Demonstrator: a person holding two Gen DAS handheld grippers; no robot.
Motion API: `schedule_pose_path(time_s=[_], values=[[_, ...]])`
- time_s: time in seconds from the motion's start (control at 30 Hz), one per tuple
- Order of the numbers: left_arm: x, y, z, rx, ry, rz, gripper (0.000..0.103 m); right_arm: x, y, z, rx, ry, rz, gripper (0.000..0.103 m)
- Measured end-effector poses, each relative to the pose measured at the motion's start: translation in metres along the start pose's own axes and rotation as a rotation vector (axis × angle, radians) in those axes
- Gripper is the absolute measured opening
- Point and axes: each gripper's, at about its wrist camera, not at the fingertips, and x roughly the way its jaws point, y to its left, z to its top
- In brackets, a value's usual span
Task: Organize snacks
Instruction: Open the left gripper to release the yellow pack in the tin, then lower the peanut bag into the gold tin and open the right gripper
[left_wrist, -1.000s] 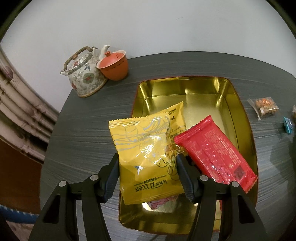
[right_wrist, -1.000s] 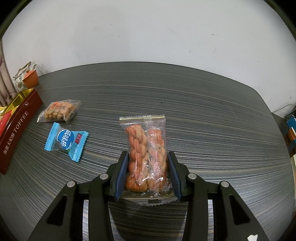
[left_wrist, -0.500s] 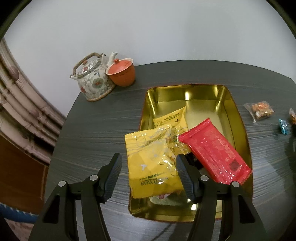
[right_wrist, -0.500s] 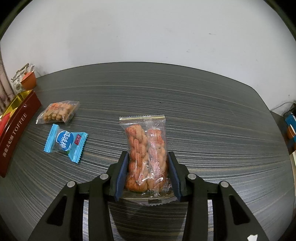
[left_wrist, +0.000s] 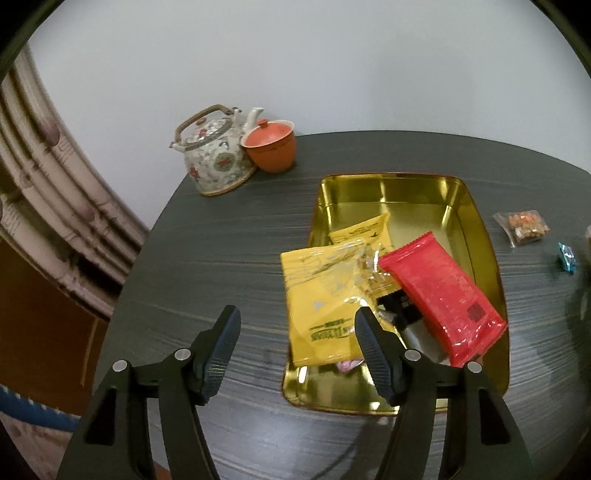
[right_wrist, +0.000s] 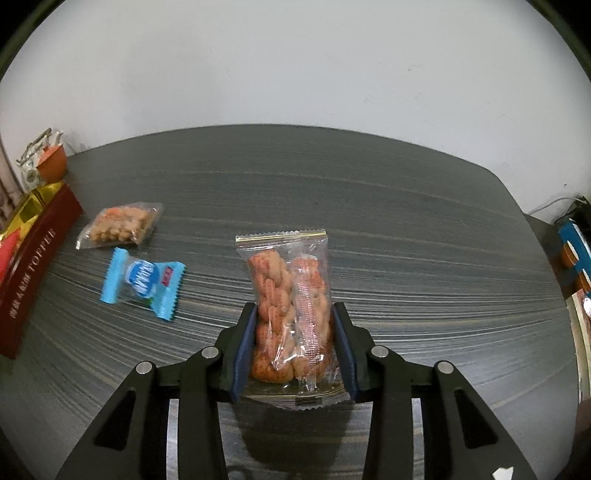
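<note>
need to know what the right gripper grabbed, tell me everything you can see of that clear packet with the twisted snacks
The clear packet is a see-through plastic wrapper with crimped, serrated ends and a seam down its length. Inside are orange-brown twisted dough pieces in two columns. It points lengthwise away from the camera, far end toward the wall. The right gripper is shut on its lower half, blue pads pressing both long sides. Its near end overhangs the dark striped table; whether it still touches the table cannot be told.

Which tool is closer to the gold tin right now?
Left. The left tool hovers at the gold tin's near-left edge, jaws opening, nothing between them. The right tool grips the twisted-cracker packet, with the tin off at its far left.
</note>
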Motion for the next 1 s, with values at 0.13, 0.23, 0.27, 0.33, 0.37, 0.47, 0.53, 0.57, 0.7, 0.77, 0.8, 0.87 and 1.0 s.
schedule_pose_path(time_s=[0.13, 0.23, 0.27, 0.33, 0.37, 0.47, 0.53, 0.57, 0.7, 0.77, 0.8, 0.87, 1.0], values=[[-0.004, 0.011, -0.006, -0.033, -0.007, 0.003, 0.067, -0.017, 0.005, 0.006, 0.009, -0.017, 0.004, 0.036], [-0.005, 0.018, -0.011, -0.053, -0.008, 0.005, 0.067, -0.032, 0.012, 0.008, 0.0, -0.03, 0.025, 0.036], [-0.005, 0.019, -0.012, -0.057, -0.009, 0.008, 0.067, -0.039, 0.018, 0.008, -0.011, -0.035, 0.032, 0.036], [-0.005, 0.023, -0.016, -0.057, -0.009, 0.016, 0.067, -0.048, 0.028, 0.011, -0.029, -0.044, 0.047, 0.036], [-0.005, 0.024, -0.017, -0.058, -0.01, 0.018, 0.067, -0.053, 0.035, 0.012, -0.038, -0.048, 0.061, 0.036], [-0.006, 0.028, -0.022, -0.06, -0.01, 0.016, 0.068, -0.067, 0.057, 0.014, -0.07, -0.056, 0.094, 0.036], [-0.006, 0.032, -0.024, -0.067, -0.006, 0.013, 0.068, -0.075, 0.075, 0.017, -0.096, -0.06, 0.116, 0.036], [-0.006, 0.033, -0.025, -0.068, -0.006, 0.011, 0.068, -0.079, 0.085, 0.018, -0.112, -0.064, 0.13, 0.036], [-0.007, 0.042, -0.027, -0.086, -0.005, 0.004, 0.068, -0.089, 0.122, 0.021, -0.166, -0.067, 0.179, 0.036], [-0.008, 0.049, -0.028, -0.104, -0.002, -0.002, 0.069, -0.094, 0.142, 0.021, -0.195, -0.067, 0.209, 0.036], [-0.008, 0.052, -0.029, -0.11, -0.003, -0.003, 0.069, -0.098, 0.151, 0.022, -0.207, -0.067, 0.221, 0.036], [-0.01, 0.058, -0.03, -0.129, -0.003, 0.001, 0.07, -0.104, 0.17, 0.023, -0.237, -0.07, 0.244, 0.036], [-0.011, 0.07, -0.031, -0.161, 0.0, -0.001, 0.071, -0.116, 0.209, 0.023, -0.29, -0.082, 0.302, 0.036]])
